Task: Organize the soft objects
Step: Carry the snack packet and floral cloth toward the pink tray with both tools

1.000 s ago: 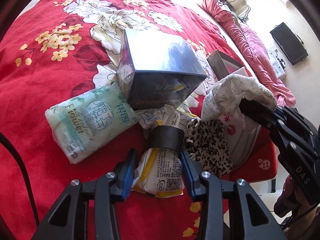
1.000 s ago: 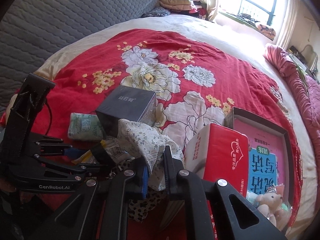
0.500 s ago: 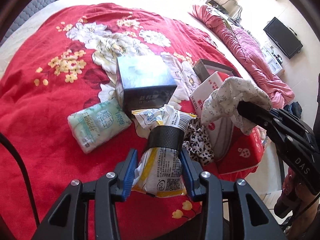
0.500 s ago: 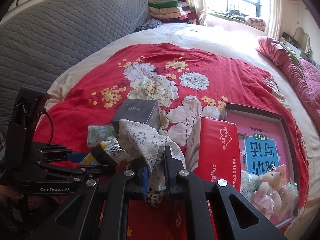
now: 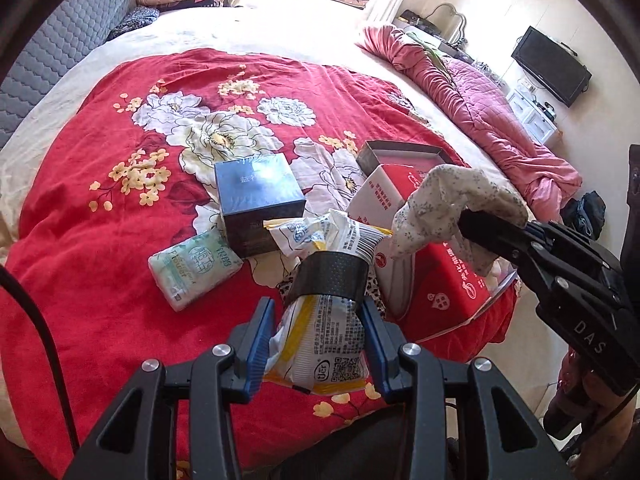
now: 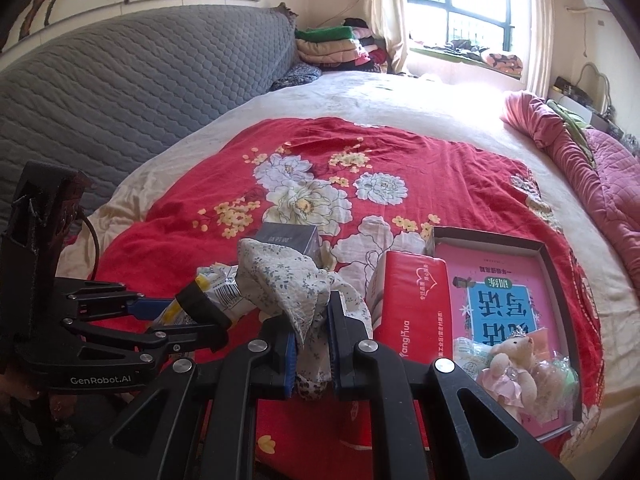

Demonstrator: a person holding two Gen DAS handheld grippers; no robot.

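My left gripper point(image 5: 316, 312) is shut on a white and yellow plastic packet point(image 5: 324, 344) with a black band around its middle, held above the red flowered blanket point(image 5: 100, 240). To its right, my right gripper point(image 6: 312, 344) is shut on a white cloth with small flowers point(image 6: 284, 288), which bunches up over the fingers. A scrap of leopard-print cloth point(image 6: 310, 388) shows just below those fingers. The same flowered cloth point(image 5: 440, 204) and right gripper point(image 5: 464, 220) appear at the right of the left wrist view. The left gripper point(image 6: 188, 312) with the packet point(image 6: 224, 292) appears low on the left of the right wrist view.
On the blanket lie a green and white tissue pack point(image 5: 192, 272), a dark blue box point(image 5: 256, 196) and a red tissue pack point(image 6: 412, 304). An open shallow box point(image 6: 488, 240) holds a pink book and a small teddy bear point(image 6: 508, 364). A pink quilt point(image 5: 500, 120) lies along the bed's right side.
Both grippers have risen and pulled back from the bed, each keeping its load. The things on the blanket now look smaller and farther below.
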